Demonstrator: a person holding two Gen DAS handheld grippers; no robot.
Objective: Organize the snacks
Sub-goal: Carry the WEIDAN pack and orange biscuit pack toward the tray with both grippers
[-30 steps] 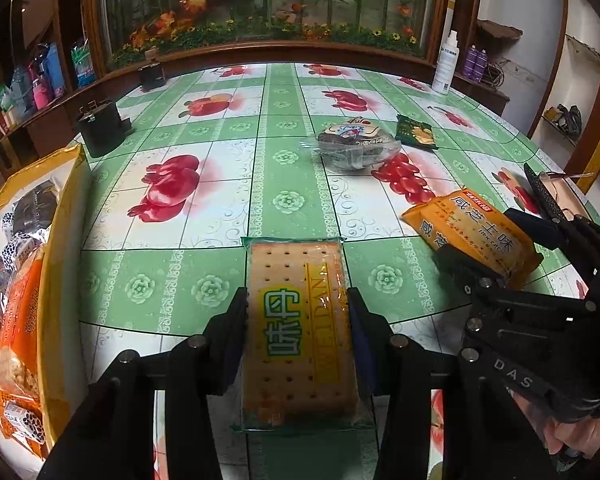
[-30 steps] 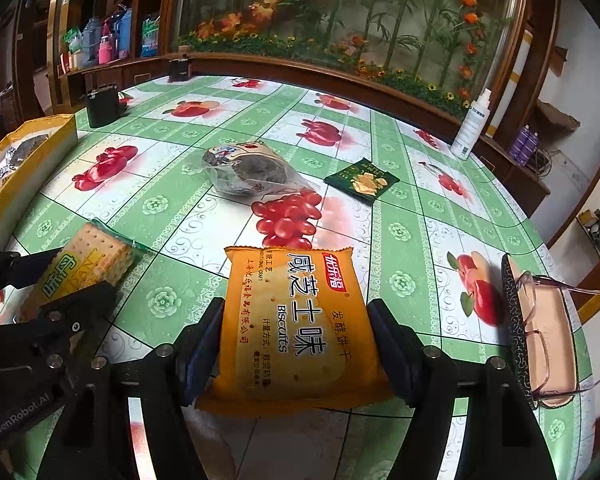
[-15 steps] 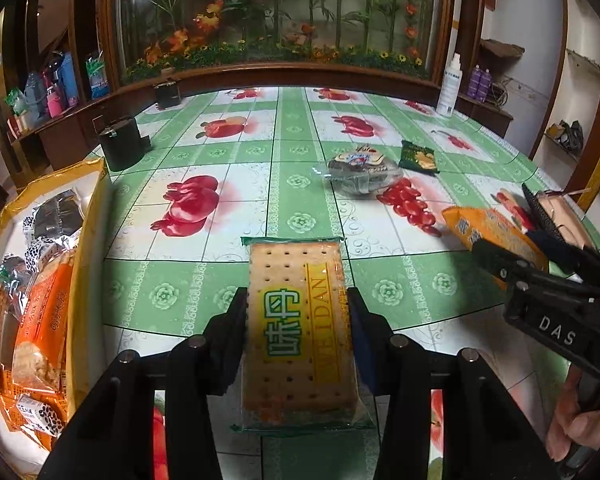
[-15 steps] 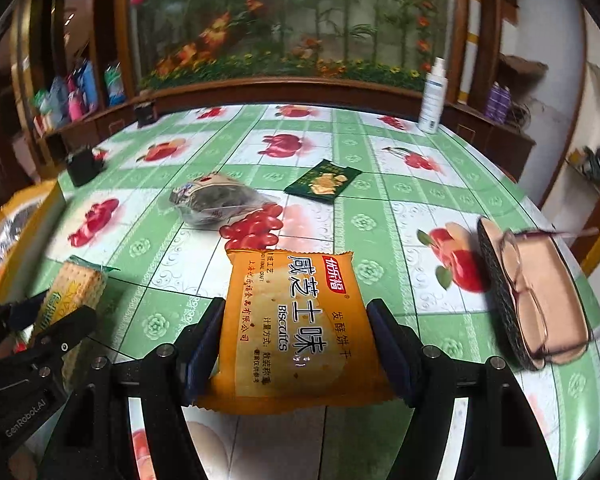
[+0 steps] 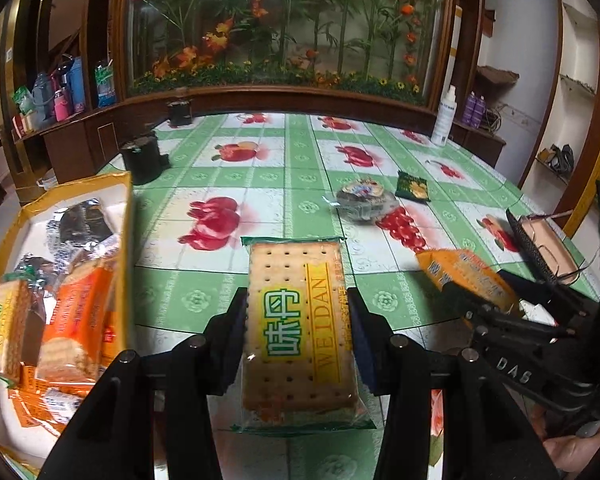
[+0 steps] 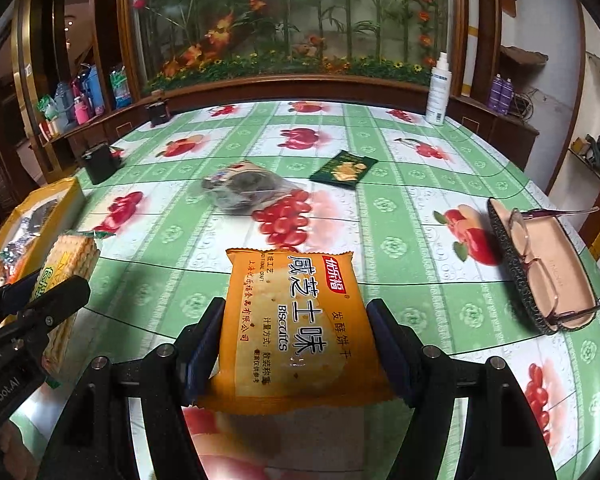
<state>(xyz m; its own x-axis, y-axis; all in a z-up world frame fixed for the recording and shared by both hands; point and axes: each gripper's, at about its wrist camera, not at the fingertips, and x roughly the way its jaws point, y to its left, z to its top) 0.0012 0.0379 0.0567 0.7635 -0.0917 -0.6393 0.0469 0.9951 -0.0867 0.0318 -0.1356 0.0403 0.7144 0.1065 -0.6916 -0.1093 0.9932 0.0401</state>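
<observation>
Above the counter [image 5: 220, 284], each claw grips a packet, left [image 5: 298, 320] crackers [image 5: 298, 328], right [image 6: 296, 328] biscuits [image 6: 296, 328]; slick wrappers might slip before reaching the box [image 5: 126, 240].

Black plastic grippers, silver screws, blue jaw pads; "DAS", "GenRobot.AI" markings.

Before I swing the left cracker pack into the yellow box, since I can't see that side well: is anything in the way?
Nothing visible blocks it. The cracker pack is held in the left gripper, and the yellow box sits just to its left, its near wall facing the pack.
</observation>
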